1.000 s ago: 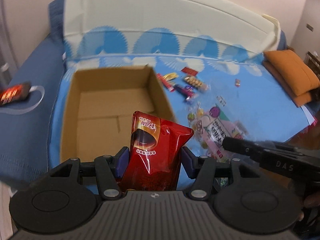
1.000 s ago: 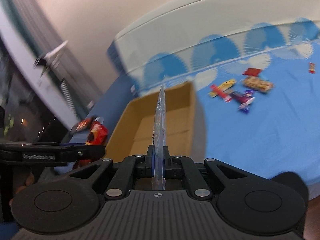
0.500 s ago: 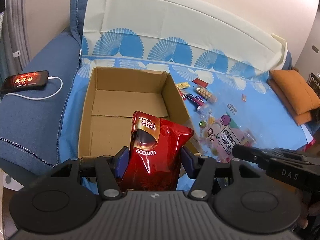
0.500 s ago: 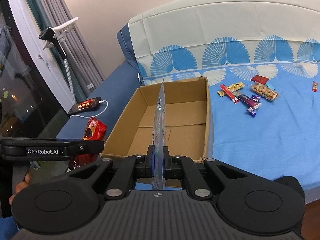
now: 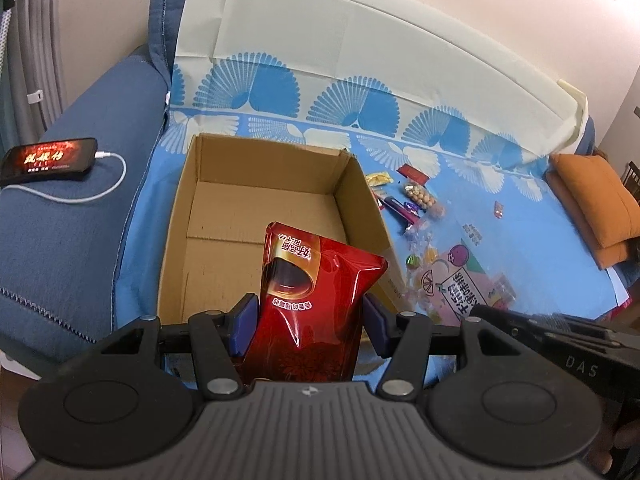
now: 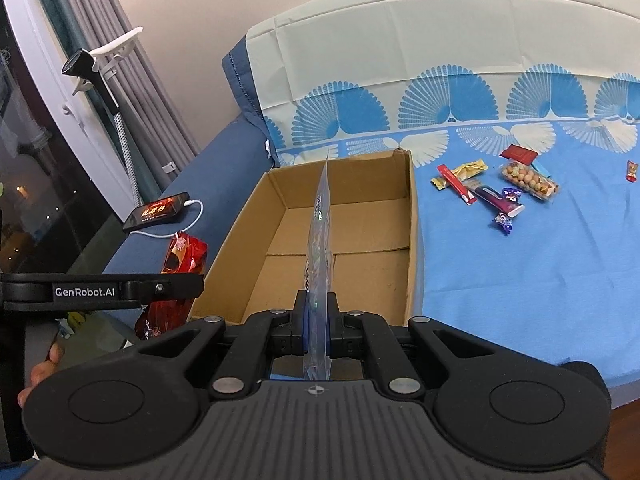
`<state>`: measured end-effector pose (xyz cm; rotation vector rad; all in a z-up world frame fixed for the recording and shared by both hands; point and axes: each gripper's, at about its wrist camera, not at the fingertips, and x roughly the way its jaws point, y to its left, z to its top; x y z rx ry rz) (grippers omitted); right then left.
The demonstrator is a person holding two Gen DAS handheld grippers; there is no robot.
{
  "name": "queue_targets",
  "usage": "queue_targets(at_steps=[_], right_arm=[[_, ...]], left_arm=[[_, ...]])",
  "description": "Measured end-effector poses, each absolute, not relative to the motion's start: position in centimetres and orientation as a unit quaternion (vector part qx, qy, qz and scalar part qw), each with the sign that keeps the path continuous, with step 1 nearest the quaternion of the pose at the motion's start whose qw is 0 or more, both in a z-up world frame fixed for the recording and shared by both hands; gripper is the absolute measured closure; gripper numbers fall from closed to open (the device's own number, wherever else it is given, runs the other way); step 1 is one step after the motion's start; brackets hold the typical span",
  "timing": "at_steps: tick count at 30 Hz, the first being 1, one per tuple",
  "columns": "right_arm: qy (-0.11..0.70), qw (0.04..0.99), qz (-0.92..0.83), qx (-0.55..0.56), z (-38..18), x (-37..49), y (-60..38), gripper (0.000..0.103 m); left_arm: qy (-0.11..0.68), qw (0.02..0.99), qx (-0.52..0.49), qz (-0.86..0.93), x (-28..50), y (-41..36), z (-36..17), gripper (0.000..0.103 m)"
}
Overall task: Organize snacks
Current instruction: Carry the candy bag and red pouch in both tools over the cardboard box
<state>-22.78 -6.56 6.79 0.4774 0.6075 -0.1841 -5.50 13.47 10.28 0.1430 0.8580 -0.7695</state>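
An open, empty cardboard box (image 5: 208,240) (image 6: 412,216) sits on the blue sofa cover. My left gripper (image 5: 306,320) is shut on a red snack bag (image 5: 316,292) and holds it above the box's near edge; the bag also shows in the right wrist view (image 6: 182,258). My right gripper (image 6: 316,320) is shut on a thin clear snack bag (image 6: 320,232), seen edge-on, above the box's near edge. That bag's pink printed face shows in the left wrist view (image 5: 464,280). Several small snacks (image 6: 496,192) (image 5: 412,200) lie on the cover right of the box.
A phone (image 5: 48,158) (image 6: 160,212) with a white cable lies on the sofa arm at left. Orange cushions (image 5: 600,208) sit at the far right. A lamp stand (image 6: 104,80) and curtains stand left of the sofa.
Both grippers have drawn back and risen with their bags still held. The box now sits farther ahead and more of the sofa arm shows.
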Motion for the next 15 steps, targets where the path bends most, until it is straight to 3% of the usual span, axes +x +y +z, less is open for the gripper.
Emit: queue_targets(at_steps=[15], right_arm=[[0.299,0.917,-0.094,0.248,5.5,-16.0,-10.0,0.096]], left_arm=[[0.407,0.84,0.082,-0.348,0.8,9.1,9.8,0.041]])
